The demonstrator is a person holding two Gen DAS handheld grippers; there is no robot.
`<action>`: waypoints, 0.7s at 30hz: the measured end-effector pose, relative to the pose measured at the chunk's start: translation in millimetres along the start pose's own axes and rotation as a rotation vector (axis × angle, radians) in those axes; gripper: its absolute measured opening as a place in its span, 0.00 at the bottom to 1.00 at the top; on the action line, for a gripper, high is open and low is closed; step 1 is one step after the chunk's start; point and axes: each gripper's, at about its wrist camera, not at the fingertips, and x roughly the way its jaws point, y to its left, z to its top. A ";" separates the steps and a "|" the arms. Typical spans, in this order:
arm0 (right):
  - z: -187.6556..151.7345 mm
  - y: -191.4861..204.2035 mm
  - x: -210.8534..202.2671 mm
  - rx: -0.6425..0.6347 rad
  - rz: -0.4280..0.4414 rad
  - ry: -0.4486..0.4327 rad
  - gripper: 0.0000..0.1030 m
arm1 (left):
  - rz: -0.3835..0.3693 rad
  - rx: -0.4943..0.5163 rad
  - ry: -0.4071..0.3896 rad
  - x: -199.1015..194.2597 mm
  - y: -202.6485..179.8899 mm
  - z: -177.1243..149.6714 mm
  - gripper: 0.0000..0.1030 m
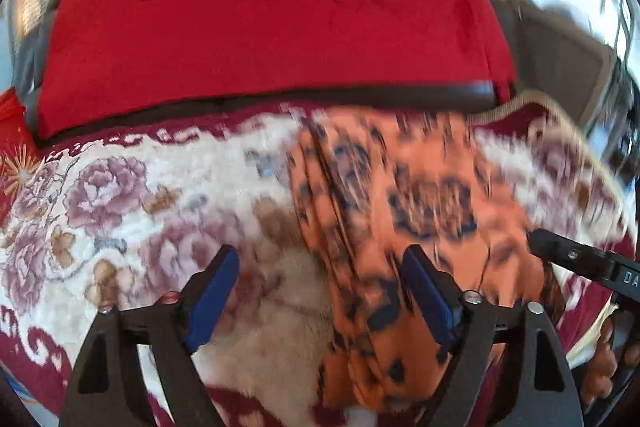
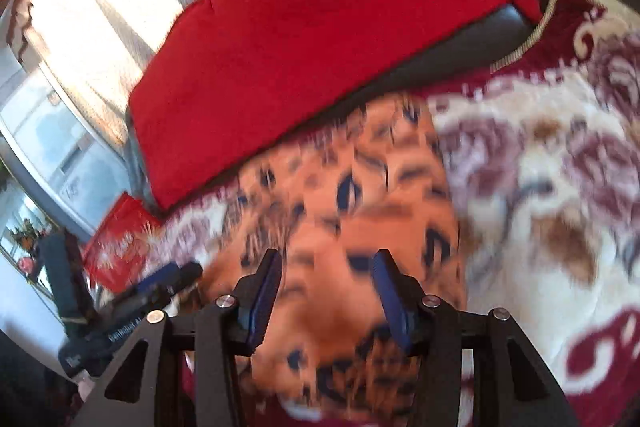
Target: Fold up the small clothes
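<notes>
Hovering low over the orange patterned garment, the left tool has its jaws spread wide, nothing between the blue pads. Its right finger sits above the garment's left portion; its left finger is over the floral blanket just beside the garment's left edge.

Right tool: jaws likewise apart and empty, centred over the garment, cloth filling the gap beneath. Contact with the fabric cannot be told; both views are motion-blurred.

Key relation: garment lies directly ahead of and under both tools, long axis running away from them toward the red cushion. Folds bunch along the garment's left edge, on the left tool's side. Right tool is nearer the garment's middle; left tool nearer that bunched edge. Judgement: the next grasp wants each tool on a near corner or edge, the left one shifting slightly inward onto cloth.

Beyond the garment: blanket border, then a dark cushion edge, then the red cushion.

Writing: right tool's body, seen from the left view, shows "DA" before it is cut off; print on the left tool's body in the right view is blurred, unreadable.
</notes>
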 end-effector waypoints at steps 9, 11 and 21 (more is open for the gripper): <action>-10.3 3.6 -20.3 0.017 -0.013 -0.004 0.50 | 0.133 0.121 0.031 -12.6 -32.7 -21.2 0.92; -13.3 7.1 -40.6 0.003 -0.015 -0.053 0.51 | 0.121 0.100 0.002 -31.3 -35.8 -22.5 0.92; -23.0 41.9 -122.3 -0.141 -0.105 -0.177 0.66 | 0.297 0.155 -0.228 -135.1 -66.3 -2.0 0.96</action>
